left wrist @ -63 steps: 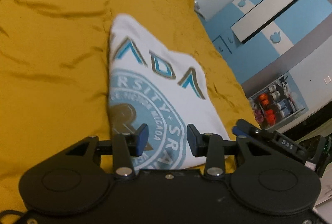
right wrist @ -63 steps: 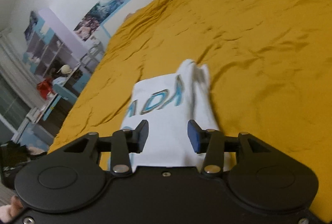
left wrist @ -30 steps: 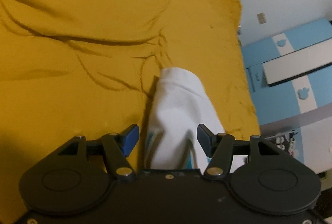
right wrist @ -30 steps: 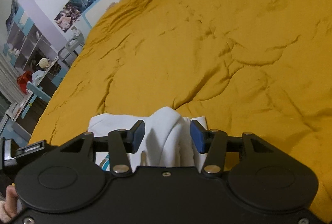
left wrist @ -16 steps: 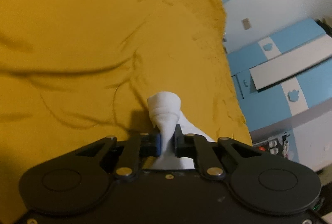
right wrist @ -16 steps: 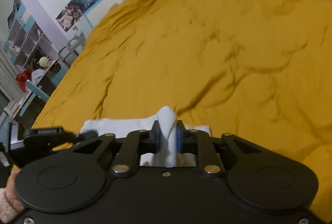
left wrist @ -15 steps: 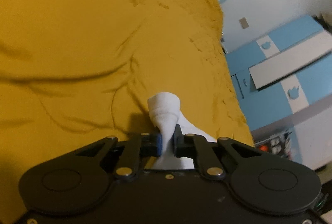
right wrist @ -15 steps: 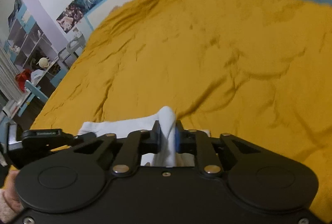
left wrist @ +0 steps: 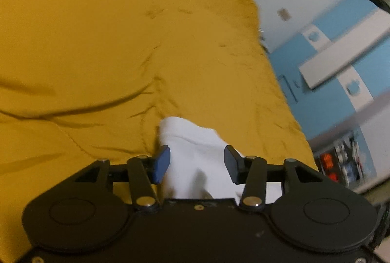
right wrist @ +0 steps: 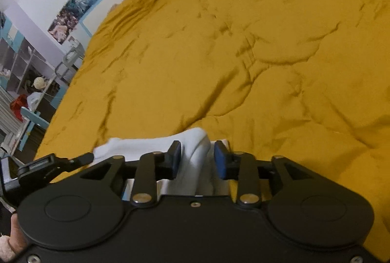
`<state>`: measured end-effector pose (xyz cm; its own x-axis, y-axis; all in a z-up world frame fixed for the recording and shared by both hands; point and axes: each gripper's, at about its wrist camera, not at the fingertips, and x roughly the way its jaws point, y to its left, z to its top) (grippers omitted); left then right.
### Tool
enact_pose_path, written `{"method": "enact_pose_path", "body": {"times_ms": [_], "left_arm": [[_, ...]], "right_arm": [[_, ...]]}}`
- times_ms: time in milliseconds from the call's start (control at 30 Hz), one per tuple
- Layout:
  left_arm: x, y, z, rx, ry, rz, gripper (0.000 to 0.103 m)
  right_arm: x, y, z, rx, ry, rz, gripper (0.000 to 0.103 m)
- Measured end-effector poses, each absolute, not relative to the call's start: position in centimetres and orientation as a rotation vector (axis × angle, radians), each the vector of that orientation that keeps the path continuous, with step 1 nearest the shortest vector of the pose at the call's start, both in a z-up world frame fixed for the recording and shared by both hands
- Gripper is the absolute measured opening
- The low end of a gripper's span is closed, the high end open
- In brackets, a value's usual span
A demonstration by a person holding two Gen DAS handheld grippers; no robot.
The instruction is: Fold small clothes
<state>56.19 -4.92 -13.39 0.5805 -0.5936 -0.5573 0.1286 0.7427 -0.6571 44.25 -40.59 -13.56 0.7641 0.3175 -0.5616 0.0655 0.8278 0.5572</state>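
Observation:
A white garment (left wrist: 195,148) lies folded on the yellow bedspread (left wrist: 97,43). In the left wrist view its rounded end sits between the blue pads of my left gripper (left wrist: 196,163). Those jaws are opening and the pads stand clear of the cloth. In the right wrist view a raised ridge of the white garment (right wrist: 196,148) stands between the pads of my right gripper (right wrist: 197,160). Its jaws are also opening, with a thin gap on the right side. The left gripper (right wrist: 48,165) shows at the left edge of the right wrist view.
The yellow bedspread (right wrist: 243,43) stretches far ahead, wrinkled. A blue and white wardrobe (left wrist: 341,56) stands beyond the bed's right edge. Shelves and a chair (right wrist: 26,97) stand to the left. A person's hand (right wrist: 14,233) is at the lower left.
Half a second ago both grippers were shut on pinched folds of the white cloth. Now both sets of jaws have parted and the cloth has spread out. The left gripper has risen and rolled.

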Motion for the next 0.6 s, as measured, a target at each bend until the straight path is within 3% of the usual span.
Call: {"method": "enact_pose_path", "body": {"times_ms": [267,600], "left_arm": [[44.6,-5.9,-9.5,-0.457,0.846,-0.602,0.055],[37.9,-8.3,-12.2,-0.470,0.923,-0.624,0.058]], "right_arm": [[35.4,-38.4,-9.9,0.503,0.672,0.268,0.035],[30.2,-36.3,-11.7,0.408,0.733,0.293,0.038]]}}
